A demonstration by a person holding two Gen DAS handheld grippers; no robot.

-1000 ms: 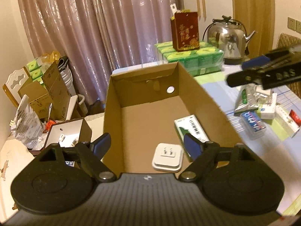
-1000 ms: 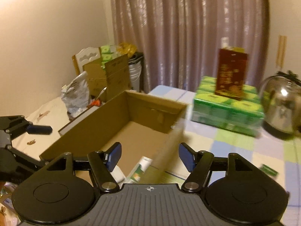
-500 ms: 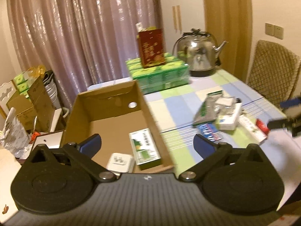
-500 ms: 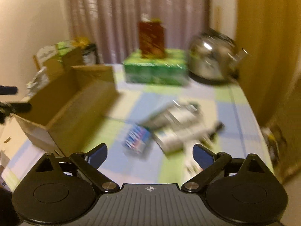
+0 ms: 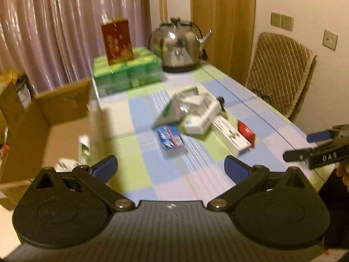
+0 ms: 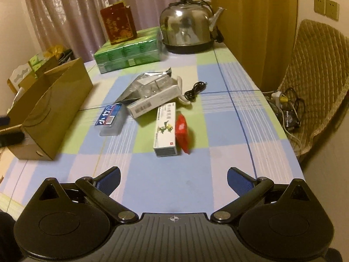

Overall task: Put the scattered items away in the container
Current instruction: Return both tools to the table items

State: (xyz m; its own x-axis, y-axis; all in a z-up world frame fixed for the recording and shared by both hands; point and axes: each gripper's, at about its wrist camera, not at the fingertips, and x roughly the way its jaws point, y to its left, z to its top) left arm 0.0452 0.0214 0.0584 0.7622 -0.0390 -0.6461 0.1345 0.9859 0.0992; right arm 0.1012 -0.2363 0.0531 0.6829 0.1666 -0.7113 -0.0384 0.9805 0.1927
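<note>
While both hand-held grippers (image 5: 170, 168) (image 6: 173, 180) gape empty, blur smears the box (image 5: 65, 118) contents.

My left camera smears nearly everything — the pile of packets (image 5: 192, 113) in the middle of the table is too blurred to sort one from another, and the print on the blue pack (image 5: 170, 138) cannot be read. The cardboard box (image 5: 63, 113) runs off that picture's left edge, its near wall is a ghostly smear, and the two things lying inside it (image 5: 84, 146) are half hidden behind my left gripper's finger (image 5: 104, 169). My right gripper (image 5: 320, 150) shows only as a sliver cut by the right edge — and in the right view the box's inside is hidden behind its own wall (image 6: 59, 104).
</note>
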